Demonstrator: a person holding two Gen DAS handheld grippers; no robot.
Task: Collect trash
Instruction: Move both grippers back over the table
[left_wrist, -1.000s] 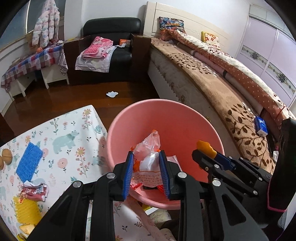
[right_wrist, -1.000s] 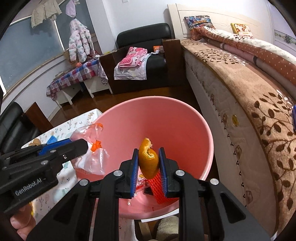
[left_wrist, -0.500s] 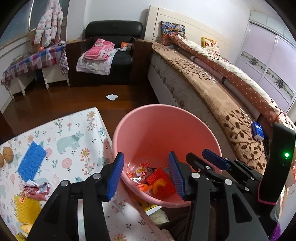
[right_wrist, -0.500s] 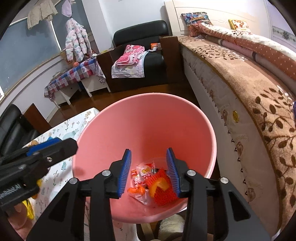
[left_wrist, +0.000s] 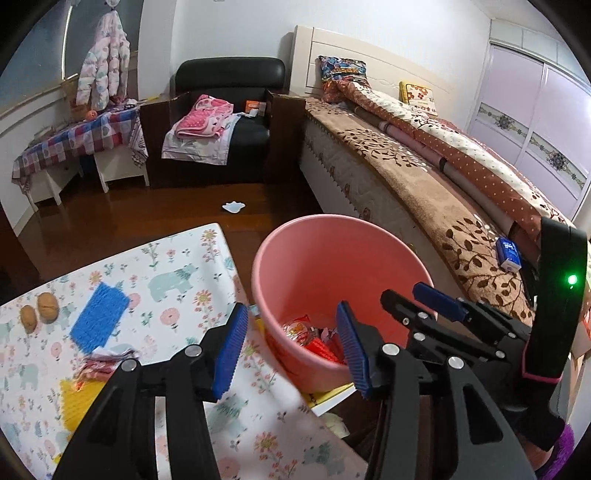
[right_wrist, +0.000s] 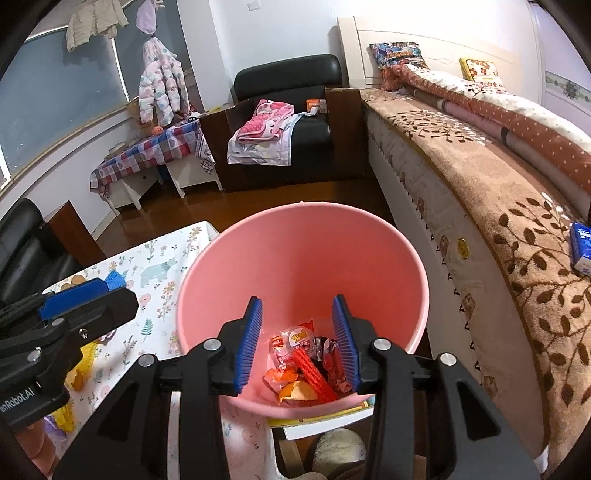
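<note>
A pink bucket (left_wrist: 332, 251) (right_wrist: 295, 251) stands beside the flower-print table (left_wrist: 177, 266). In it lie snack wrappers (right_wrist: 295, 339), a red mesh (right_wrist: 314, 376) and an orange peel (right_wrist: 299, 393). My left gripper (left_wrist: 291, 350) is open and empty over the bucket's near-left rim. My right gripper (right_wrist: 297, 343) is open and empty above the bucket's inside. On the table lie a blue mesh pad (left_wrist: 99, 317), a crumpled wrapper (left_wrist: 103, 365), a yellow mesh (left_wrist: 79, 398) and two walnuts (left_wrist: 40, 314).
A bed (left_wrist: 424, 177) with a brown cover runs along the right, with a blue tissue pack (left_wrist: 509, 254) on it. A black armchair (left_wrist: 225, 122) with clothes stands at the back. A white scrap (left_wrist: 232, 206) lies on the wooden floor.
Both grippers opened and dropped their loads, the plastic wrapper and the orange peel, into the bucket. Both have since drawn back and up from the bucket.
</note>
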